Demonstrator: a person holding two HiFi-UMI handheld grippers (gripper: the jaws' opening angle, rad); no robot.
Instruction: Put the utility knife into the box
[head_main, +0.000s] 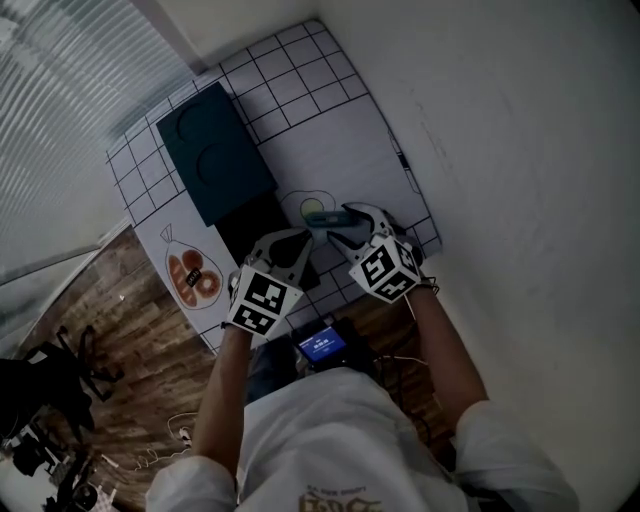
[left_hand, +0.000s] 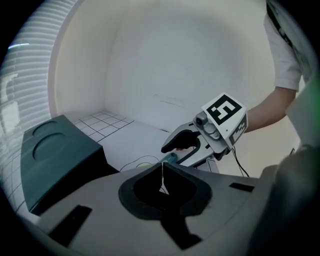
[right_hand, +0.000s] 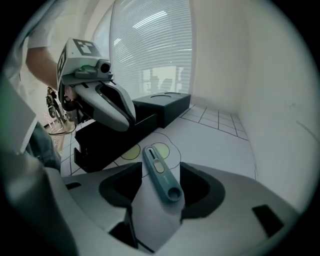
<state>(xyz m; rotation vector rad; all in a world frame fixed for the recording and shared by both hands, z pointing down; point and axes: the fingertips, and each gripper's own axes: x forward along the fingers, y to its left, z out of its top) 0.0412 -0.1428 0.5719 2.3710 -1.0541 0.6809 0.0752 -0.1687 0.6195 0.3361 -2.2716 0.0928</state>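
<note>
1. Head view: a grid mat (head_main: 330, 130) lies on the counter. A teal case (head_main: 215, 150) sits on it, with a black box (head_main: 250, 225) just in front. The utility knife (head_main: 322, 218) is outside the box, just beside it by the egg drawing, between the jaws of the right tool (head_main: 339, 226). The left tool (head_main: 292, 243) is close by, at the box's near end.
2. Left gripper view: the left tool's jaws are together with nothing between them. Beyond them the knife's teal tip (left_hand: 170, 157) shows at the right tool's jaws.
3. Right gripper view: the right tool's jaws stand wide. The knife (right_hand: 161, 172) lies lengthwise in the gap and neither pad presses on it. It is slim, flat and teal, with rounded ends, a round hole at the near end and a paler slider in a slot.
</note>
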